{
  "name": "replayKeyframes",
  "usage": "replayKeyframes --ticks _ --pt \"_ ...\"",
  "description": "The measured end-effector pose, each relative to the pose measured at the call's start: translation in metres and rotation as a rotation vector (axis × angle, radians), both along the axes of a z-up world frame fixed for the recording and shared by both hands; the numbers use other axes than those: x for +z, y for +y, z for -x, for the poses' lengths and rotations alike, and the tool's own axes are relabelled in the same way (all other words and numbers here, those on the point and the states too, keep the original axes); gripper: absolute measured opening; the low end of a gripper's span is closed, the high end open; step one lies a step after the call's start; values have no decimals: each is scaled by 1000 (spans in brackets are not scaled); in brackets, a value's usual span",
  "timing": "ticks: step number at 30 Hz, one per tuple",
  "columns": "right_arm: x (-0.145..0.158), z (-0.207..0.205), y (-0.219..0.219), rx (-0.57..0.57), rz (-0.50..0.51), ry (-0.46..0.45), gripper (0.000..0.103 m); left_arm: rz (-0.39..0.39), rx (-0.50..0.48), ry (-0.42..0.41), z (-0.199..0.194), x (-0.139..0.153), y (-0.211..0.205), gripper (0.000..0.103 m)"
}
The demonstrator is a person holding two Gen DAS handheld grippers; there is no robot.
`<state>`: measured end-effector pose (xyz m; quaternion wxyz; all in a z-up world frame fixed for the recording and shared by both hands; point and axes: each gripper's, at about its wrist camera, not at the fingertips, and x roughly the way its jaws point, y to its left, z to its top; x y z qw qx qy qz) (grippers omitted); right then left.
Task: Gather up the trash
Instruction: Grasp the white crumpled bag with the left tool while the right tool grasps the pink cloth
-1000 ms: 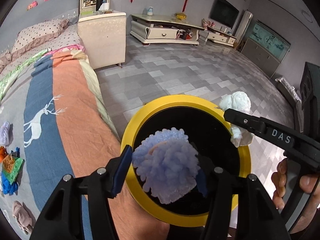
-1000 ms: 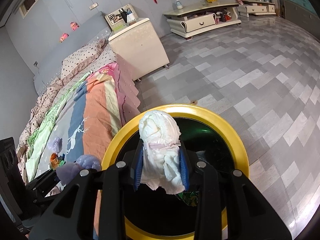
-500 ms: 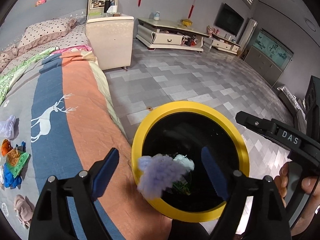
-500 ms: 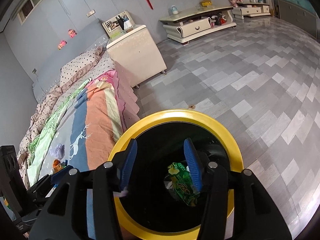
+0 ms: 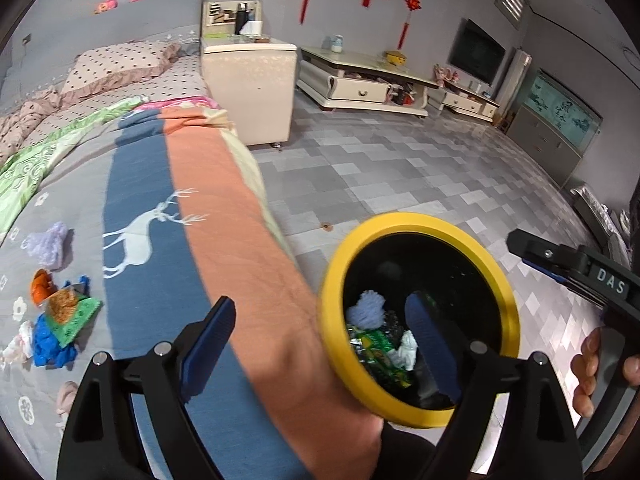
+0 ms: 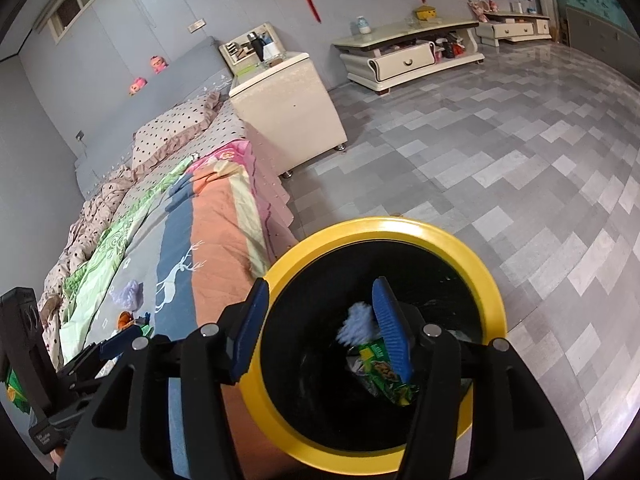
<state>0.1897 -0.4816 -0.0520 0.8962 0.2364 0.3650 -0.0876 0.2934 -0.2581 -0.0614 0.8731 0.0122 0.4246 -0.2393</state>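
Note:
A black bin with a yellow rim (image 5: 344,248) (image 6: 492,280) stands on the floor against the bed's edge. Inside lie a lilac fluffy ball (image 5: 366,312) (image 6: 358,322), a green snack wrapper (image 5: 374,346) (image 6: 382,372) and a white crumpled tissue (image 5: 406,354). My left gripper (image 5: 320,340) is open and empty, straddling the bin's left rim. My right gripper (image 6: 320,332) is open and empty over the bin; it also shows in the left wrist view (image 5: 576,276). More trash lies on the bed: a lilac ball (image 5: 46,242) (image 6: 128,294) and a pile of wrappers (image 5: 60,320).
The bed with an orange, blue and grey blanket (image 5: 224,216) (image 6: 216,236) fills the left. A cream nightstand (image 5: 250,88) (image 6: 288,120) stands at its head. A low TV cabinet (image 5: 360,88) (image 6: 408,58) lines the far wall. Grey tiled floor (image 5: 420,168) spreads right.
Both grippers opened: the lilac ball and the white tissue dropped into the bin. My left gripper has since swung left toward the bed.

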Motion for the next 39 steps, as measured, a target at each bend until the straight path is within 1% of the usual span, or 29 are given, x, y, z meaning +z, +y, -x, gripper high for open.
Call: replayKeyframes --ticks 7,21,29,39 --pt "8 -5 28 36 13 -9 53 -6 63 -4 -6 0 38 84" --pt "13 -27 102 178 33 1 56 -32 187 -8 -21 -3 119 84" --pt "10 -42 156 278 43 14 56 -50 289 9 -28 -15 178 84" --pt "-1 -54 218 398 59 49 57 -82 418 43 -40 -39 253 84"
